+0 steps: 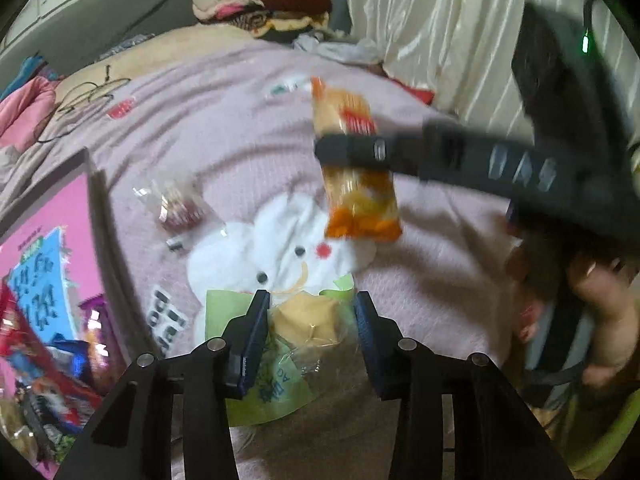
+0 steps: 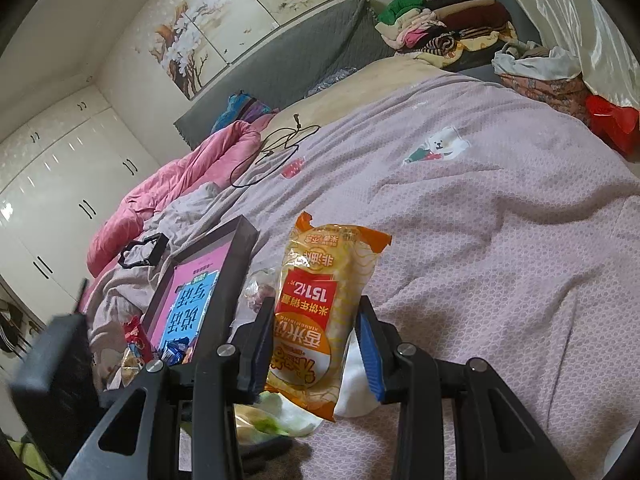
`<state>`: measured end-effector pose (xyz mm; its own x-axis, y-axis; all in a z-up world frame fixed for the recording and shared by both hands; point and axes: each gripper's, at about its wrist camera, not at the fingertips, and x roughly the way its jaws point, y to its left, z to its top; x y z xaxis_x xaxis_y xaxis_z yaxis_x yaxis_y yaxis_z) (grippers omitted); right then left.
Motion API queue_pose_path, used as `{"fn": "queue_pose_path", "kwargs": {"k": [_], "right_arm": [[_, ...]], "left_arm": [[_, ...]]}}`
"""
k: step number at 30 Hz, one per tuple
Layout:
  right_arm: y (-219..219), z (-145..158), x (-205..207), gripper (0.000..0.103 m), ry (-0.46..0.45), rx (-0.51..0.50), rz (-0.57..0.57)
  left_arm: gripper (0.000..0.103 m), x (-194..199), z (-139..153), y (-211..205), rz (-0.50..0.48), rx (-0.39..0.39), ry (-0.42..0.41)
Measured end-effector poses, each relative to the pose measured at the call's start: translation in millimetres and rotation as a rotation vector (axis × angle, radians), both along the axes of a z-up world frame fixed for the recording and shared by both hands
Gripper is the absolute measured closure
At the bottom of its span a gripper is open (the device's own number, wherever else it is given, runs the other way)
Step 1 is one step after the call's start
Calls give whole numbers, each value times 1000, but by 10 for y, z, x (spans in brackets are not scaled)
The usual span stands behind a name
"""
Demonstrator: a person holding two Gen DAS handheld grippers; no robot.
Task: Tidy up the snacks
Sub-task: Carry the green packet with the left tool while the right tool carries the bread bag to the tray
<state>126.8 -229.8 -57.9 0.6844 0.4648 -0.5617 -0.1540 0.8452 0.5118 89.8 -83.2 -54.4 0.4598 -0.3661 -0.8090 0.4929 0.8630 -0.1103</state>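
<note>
My right gripper [image 2: 316,340] is shut on an orange rice cracker packet [image 2: 320,312] and holds it above the pink bedspread; the packet also shows in the left wrist view [image 1: 354,168], clamped by the right gripper [image 1: 352,152]. My left gripper [image 1: 310,336] has its jaws around a green and clear packet with a yellow pastry [image 1: 304,332] lying on the bed; I cannot tell whether the pads press it. A small clear packet with red contents [image 1: 178,204] lies on the bed to the left.
A dark-framed box with a pink lining [image 2: 208,292] holds several snack packets [image 1: 44,364] at the left. A black cable [image 2: 276,148], a pink duvet [image 2: 168,196] and stacked clothes [image 2: 444,28] lie further back. The pink bedspread [image 2: 500,240] stretches right.
</note>
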Motion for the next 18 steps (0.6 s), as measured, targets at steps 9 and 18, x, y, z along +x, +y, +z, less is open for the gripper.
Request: {"fn": "queue_pose_path", "kwargs": {"k": [9, 18], "right_arm": [[38, 69, -44, 64, -23, -12, 18], [318, 217, -120, 64, -51, -29, 73]], "left_arm": [[59, -14, 418, 380, 102, -41, -75], [59, -95, 728, 910, 227, -60, -118]]}}
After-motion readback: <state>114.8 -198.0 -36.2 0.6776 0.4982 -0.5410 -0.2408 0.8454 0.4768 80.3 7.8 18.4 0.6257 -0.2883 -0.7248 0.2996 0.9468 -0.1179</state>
